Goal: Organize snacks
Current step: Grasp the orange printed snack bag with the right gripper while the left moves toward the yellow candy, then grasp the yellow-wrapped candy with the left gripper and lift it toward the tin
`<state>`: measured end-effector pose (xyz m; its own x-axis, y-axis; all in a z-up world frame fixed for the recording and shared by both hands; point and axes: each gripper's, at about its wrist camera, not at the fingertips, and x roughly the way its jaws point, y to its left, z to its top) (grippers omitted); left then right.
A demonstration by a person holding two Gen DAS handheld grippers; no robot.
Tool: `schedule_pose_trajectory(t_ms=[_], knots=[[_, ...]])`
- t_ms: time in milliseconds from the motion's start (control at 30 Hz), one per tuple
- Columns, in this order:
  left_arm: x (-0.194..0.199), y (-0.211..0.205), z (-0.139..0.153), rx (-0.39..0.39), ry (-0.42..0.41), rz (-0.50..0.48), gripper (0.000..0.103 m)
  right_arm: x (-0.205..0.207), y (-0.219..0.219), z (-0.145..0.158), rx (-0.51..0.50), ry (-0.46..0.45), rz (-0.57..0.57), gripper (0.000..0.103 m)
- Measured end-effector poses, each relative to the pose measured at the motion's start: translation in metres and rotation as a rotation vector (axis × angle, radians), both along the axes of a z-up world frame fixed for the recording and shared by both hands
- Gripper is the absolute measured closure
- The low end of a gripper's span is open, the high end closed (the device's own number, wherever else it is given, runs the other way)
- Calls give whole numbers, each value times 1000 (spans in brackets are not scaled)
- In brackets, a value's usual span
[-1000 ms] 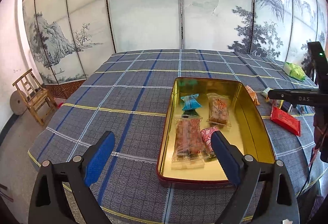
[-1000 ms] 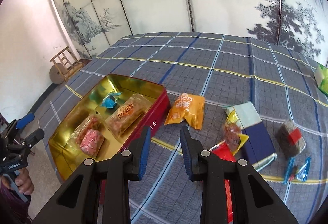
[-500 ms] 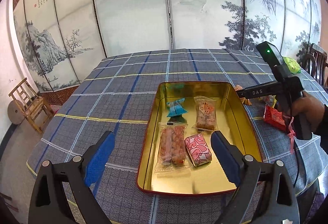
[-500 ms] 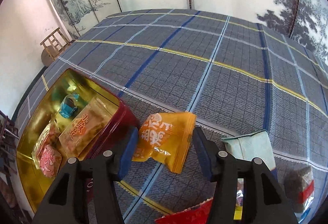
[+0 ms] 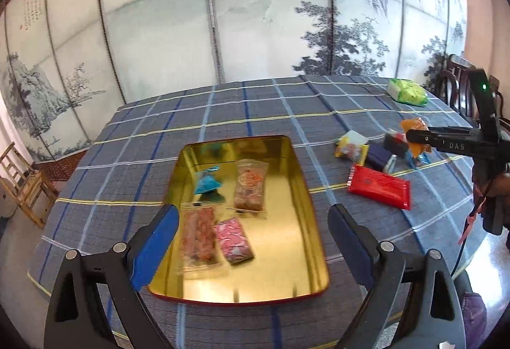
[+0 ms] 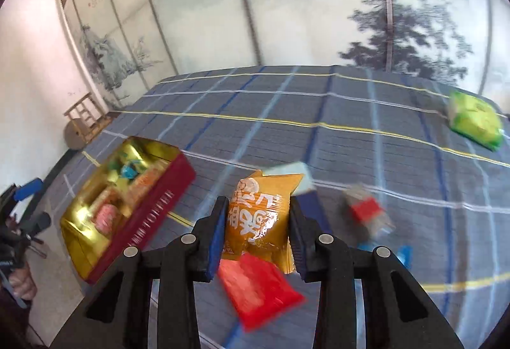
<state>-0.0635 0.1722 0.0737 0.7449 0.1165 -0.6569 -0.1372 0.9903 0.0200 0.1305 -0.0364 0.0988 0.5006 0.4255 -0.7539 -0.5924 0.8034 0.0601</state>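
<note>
My right gripper (image 6: 256, 232) is shut on an orange snack packet (image 6: 259, 218) and holds it above the table; the packet also shows in the left wrist view (image 5: 414, 129). A gold tin with red sides (image 6: 149, 208) lies to its left and holds several wrapped snacks. In the left wrist view my left gripper (image 5: 251, 248) is open and empty over the near end of the tin (image 5: 306, 221). A flat red packet (image 5: 379, 186) and a small heap of loose snacks (image 5: 366, 151) lie right of the tin.
A green packet (image 5: 408, 90) lies at the table's far right corner, also in the right wrist view (image 6: 475, 119). The table has a blue checked cloth (image 5: 223, 113). A painted folding screen stands behind. A wooden chair (image 5: 22, 176) stands left of the table.
My right gripper has closed on the orange packet and lifted it off the cloth. My left gripper has drawn back and turned right, so more of the table shows.
</note>
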Motion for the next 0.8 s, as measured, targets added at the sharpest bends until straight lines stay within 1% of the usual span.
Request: schedule_pose_trajectory(t_ms=[67, 133, 200, 267, 367, 400, 467, 500, 567, 600, 667, 733, 800], knots=[[9, -15, 2, -74, 39, -68, 11, -6, -45, 0, -53, -48, -87, 66], [21, -29, 4, -148, 77, -117, 11, -8, -83, -6, -100, -56, -166, 66], [34, -43, 5, -183, 115, -140, 11, -5, -113, -12, -117, -55, -225, 66], [48, -58, 7, -180, 133, -156, 11, -2, -138, -16, -98, -40, -279, 65], [74, -74, 8, -138, 141, -179, 11, 8, -164, -20, -63, -22, -332, 65], [86, -77, 7, -144, 165, -190, 11, 11, -168, -21, -55, -17, -342, 65], [112, -79, 2, -203, 205, -212, 11, 19, -173, -26, -36, 0, -348, 65], [125, -78, -2, -227, 215, -206, 11, 19, -174, -28, -25, 3, -345, 65], [155, -74, -13, -261, 254, -169, 11, 21, -173, -35, -2, 9, -335, 65], [169, -72, -20, -291, 284, -162, 11, 22, -171, -37, 2, 16, -331, 65], [197, -66, -36, -354, 343, -135, 12, 21, -168, -35, 15, -5, -318, 65], [218, -59, -52, -402, 394, -110, 13, 22, -167, -36, 29, 3, -308, 65], [234, -56, -64, -436, 424, -93, 16, 23, -170, -36, 51, 15, -303, 65]])
